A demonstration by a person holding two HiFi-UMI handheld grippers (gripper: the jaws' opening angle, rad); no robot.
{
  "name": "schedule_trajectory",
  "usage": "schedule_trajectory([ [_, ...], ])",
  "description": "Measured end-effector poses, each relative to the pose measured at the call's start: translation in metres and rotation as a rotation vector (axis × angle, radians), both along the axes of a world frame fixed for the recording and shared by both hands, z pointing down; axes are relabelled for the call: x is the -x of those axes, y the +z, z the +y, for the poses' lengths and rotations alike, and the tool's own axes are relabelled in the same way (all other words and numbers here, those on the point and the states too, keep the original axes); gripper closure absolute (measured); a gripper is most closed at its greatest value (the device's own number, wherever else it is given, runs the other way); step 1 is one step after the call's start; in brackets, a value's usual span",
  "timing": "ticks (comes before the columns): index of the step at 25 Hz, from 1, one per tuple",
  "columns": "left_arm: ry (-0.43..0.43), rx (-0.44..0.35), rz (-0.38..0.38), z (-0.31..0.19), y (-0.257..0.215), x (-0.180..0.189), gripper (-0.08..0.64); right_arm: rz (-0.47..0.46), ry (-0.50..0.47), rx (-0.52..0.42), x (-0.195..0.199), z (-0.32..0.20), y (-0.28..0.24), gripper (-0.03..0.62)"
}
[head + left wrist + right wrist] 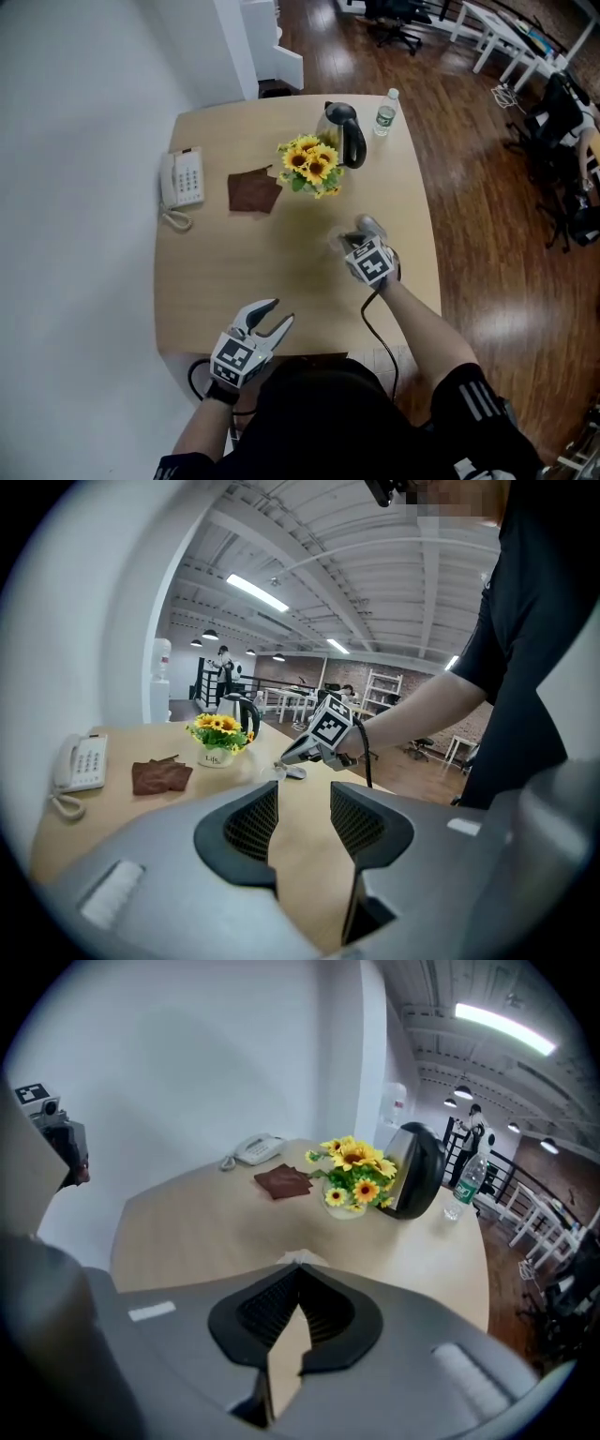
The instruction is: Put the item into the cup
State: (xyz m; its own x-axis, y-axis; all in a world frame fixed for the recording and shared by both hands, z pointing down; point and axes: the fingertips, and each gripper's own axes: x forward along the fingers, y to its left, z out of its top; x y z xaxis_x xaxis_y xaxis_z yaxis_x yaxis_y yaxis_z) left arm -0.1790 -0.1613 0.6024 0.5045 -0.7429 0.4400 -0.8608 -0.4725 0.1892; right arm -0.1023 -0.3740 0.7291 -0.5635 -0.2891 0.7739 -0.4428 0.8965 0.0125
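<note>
My right gripper (364,228) hovers low over the table's right half, its jaws shut, as the right gripper view (298,1277) shows. A pale, see-through cup-like thing (337,242) blurs beside its tips and peeks over them (298,1259); whether it is pinched I cannot tell. From the left gripper view the right gripper (283,759) points at that clear thing (269,773), with a small grey item (296,773) lying on the table just under it. My left gripper (279,311) stands open and empty at the table's near edge (302,803).
A pot of sunflowers (310,167), a black kettle (345,133) and a water bottle (385,113) stand at the back. A brown cloth (253,191) and a white phone (182,179) lie at the left. The wooden table (234,272) ends near my body.
</note>
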Motion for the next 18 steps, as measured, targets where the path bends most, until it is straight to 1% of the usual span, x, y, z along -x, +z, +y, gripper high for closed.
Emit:
schedule_trajectory([
  [3,-0.019,0.011,0.001,0.006,0.004,0.009,0.39,0.045,-0.014,0.011,0.01,-0.003,0.014,0.583],
  [6,-0.035,0.019,0.0,0.01,0.006,0.015,0.39,0.114,-0.024,0.023,0.013,-0.005,0.03,0.583],
  [11,-0.044,0.025,0.005,0.011,0.01,0.02,0.39,0.162,-0.026,0.022,0.018,-0.014,0.043,0.577],
  [15,-0.044,0.029,0.007,0.011,0.011,0.021,0.39,0.205,-0.038,0.002,0.018,-0.017,0.047,0.528],
  [18,-0.042,0.028,0.004,0.01,0.011,0.02,0.39,0.238,-0.067,-0.041,0.016,-0.019,0.049,0.497],
])
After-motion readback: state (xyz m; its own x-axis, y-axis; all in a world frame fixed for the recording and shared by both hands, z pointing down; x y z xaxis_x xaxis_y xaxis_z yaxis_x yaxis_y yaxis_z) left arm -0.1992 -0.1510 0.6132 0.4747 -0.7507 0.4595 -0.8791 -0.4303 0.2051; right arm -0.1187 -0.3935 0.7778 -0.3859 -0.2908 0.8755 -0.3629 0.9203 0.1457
